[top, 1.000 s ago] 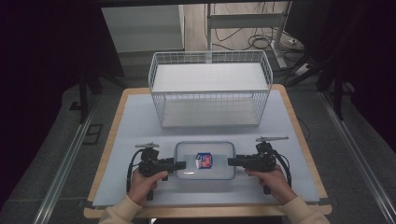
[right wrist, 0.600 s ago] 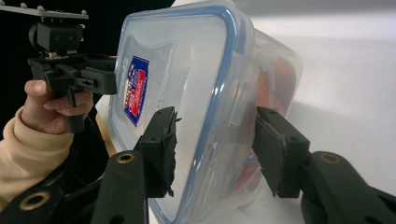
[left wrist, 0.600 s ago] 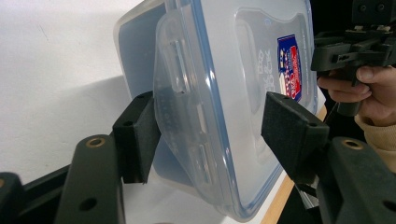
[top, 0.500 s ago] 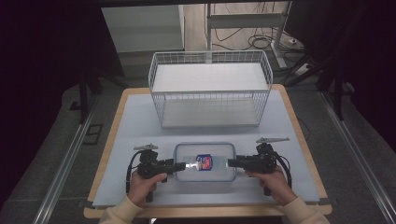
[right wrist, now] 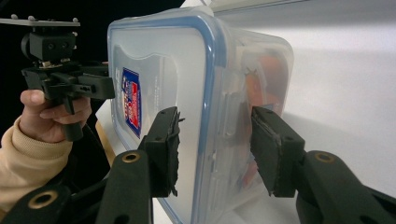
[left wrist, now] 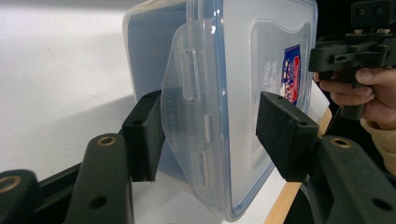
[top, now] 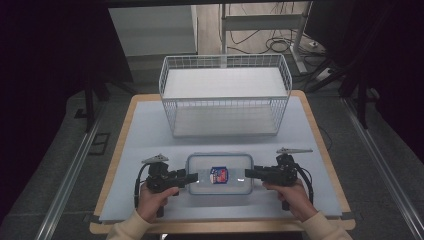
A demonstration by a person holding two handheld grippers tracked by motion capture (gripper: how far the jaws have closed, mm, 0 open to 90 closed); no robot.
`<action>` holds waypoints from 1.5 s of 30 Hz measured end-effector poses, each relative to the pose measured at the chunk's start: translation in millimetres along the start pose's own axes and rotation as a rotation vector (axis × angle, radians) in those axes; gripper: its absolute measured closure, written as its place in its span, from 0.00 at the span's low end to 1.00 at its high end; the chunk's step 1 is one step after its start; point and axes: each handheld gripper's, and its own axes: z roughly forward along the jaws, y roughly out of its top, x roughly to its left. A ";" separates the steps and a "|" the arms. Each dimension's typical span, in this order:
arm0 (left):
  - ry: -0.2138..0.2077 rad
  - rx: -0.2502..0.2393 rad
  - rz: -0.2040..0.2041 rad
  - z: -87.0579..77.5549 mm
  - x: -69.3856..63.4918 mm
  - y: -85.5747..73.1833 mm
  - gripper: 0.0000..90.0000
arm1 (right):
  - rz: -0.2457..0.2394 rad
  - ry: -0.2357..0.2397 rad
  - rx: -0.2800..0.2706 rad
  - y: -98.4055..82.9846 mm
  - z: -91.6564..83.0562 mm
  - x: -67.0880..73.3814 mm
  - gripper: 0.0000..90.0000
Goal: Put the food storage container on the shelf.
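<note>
My right gripper [top: 248,173] is clenched on the container [top: 219,173], which lies at six o'clock from the wire basket [top: 225,95], while my left gripper [top: 192,177], jaws closing, stands released around its latch flap [left wrist: 187,116], so lifting now could tip it.

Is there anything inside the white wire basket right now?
No. In the high view the wire basket stands behind the plastic container, with its floor bare.

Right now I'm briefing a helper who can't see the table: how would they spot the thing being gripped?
On the pale table mat, in front of the white wire basket, lies a clear plastic food container. Unlike the basket, it has a blue-rimmed lid and a small blue-and-red label.
</note>
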 end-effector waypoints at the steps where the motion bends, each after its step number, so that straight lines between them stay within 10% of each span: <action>1: 0.003 -0.003 0.003 -0.3 -0.7 0.2 0.49 | -0.003 -0.001 0.003 0.0 -0.3 0.1 0.60; 45: 0.011 -0.078 0.107 -8.9 -29.6 43.5 0.51 | -0.121 -0.031 -0.095 38.1 -29.7 19.2 0.59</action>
